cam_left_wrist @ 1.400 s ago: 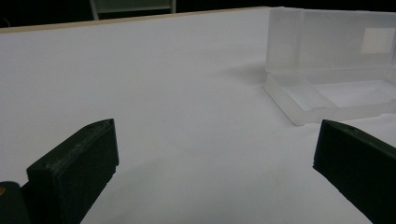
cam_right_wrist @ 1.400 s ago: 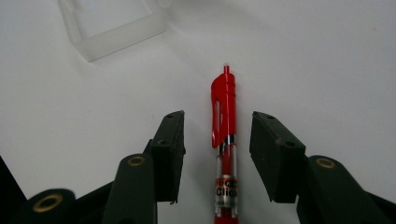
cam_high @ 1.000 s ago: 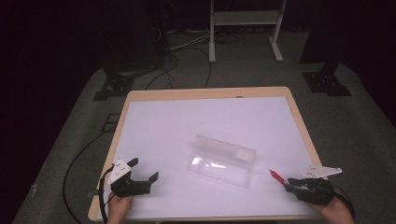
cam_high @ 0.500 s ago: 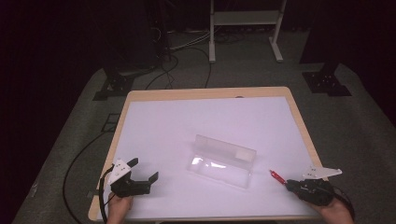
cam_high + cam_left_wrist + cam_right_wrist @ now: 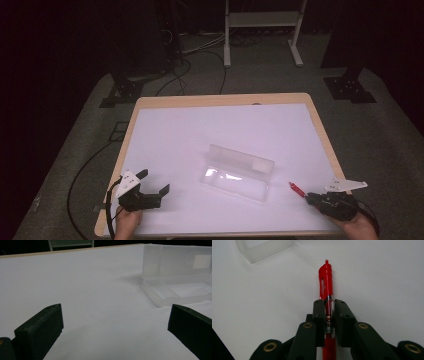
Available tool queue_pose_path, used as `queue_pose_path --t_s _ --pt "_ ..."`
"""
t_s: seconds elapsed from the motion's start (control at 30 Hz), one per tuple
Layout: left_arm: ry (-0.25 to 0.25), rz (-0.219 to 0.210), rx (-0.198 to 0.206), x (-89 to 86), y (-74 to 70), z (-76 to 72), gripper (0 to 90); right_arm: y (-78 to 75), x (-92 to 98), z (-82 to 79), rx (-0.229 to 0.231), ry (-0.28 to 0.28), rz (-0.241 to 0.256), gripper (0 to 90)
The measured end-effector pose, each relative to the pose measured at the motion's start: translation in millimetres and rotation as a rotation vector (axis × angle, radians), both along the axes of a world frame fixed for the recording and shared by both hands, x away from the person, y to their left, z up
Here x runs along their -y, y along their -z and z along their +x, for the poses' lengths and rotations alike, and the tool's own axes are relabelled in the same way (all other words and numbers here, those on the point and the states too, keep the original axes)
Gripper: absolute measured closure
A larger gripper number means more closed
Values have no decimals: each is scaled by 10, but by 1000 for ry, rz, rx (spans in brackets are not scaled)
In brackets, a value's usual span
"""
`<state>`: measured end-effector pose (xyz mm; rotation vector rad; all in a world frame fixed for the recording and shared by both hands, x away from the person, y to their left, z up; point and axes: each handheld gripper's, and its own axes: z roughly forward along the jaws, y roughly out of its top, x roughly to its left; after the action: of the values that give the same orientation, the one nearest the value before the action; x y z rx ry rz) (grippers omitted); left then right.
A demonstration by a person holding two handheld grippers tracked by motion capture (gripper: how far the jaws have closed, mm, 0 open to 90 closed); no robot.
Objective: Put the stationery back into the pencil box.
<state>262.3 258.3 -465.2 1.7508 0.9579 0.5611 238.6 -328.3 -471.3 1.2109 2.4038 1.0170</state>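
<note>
Your right gripper (image 5: 306,196) sits near the front right corner of the table (image 5: 150,102), and its jaws are clamped on a red pen (image 5: 297,188). In the right gripper view the pen (image 5: 326,282) runs straight out between the jaws along their line, gripped around its clear middle section, with the clip end and push button pointing away from you over the white table top. From above, that free end points toward the middle of the table, toward the clear plastic box (image 5: 239,172), and stops well short of it. You can't tell from these views whether the pen's tip end touches the table.

The box stands open a little to the right of the table's centre, its lid (image 5: 242,160) upright along the far side and its shallow tray (image 5: 234,182) toward you. In the left gripper view the box (image 5: 178,275) shows up ahead and to the right, lid raised, tray bare inside.

Your left gripper (image 5: 152,185) rests near the front left corner of the table, jaws spread wide with nothing between them. It points toward the box and is well apart from it.
</note>
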Motion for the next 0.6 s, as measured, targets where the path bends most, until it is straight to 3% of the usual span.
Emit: queue_pose_path --t_s 0.33,0.6 --pt "0 1 0 1 0 -1 0 -81 8 -13 9 -8 33 790" --pt "1 1 0 0 0 0 0 -288 -83 -51 34 -61 63 789"
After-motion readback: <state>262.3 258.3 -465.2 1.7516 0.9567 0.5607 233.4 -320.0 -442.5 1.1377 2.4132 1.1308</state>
